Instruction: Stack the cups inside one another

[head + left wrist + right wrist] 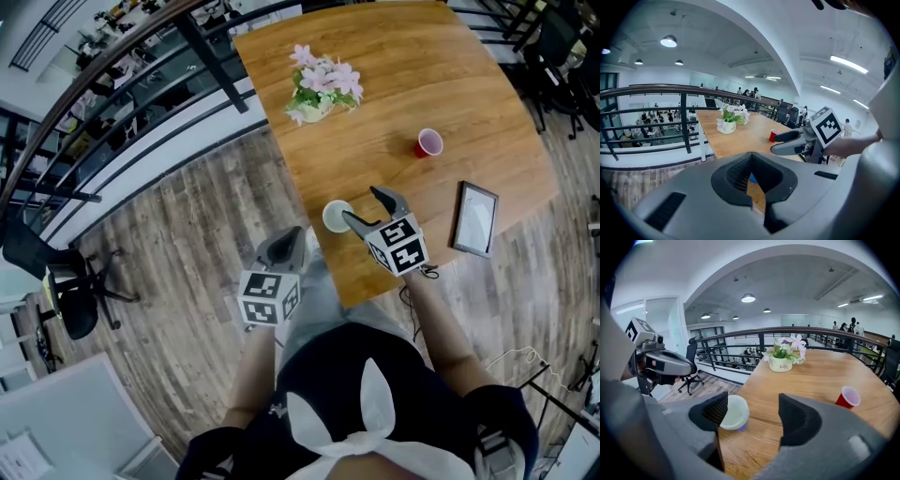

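**Hand-held gripper pair at tabletop edge, two cups still separate**

Right hand-held gripper [359,203]: jaws spread wide, nothing clamped. In the right gripper view [752,413] the pale cup [733,412] sits just ahead of the left-side pad and partly behind it; contact cannot be confirmed. The rest of the gap shows bare wood.

Left hand-held gripper [284,246]: held off the tabletop [450,84], over the plank floor [187,281] beside the near corner. In its own view [752,180] the jaw tips meet, leaving a small diamond gap behind them. It clamps no cup.

Pale cup [337,216]: upright, mouth up, close to the near edge of the tabletop. Its base looks purplish in the right gripper view.

Red cup [428,142]: upright, mouth up, well apart from the pale cup and further in on the tabletop.

Other items: flower pot [319,89] toward the far edge; flat framed panel [475,218] lying right of the right hand-held gripper.
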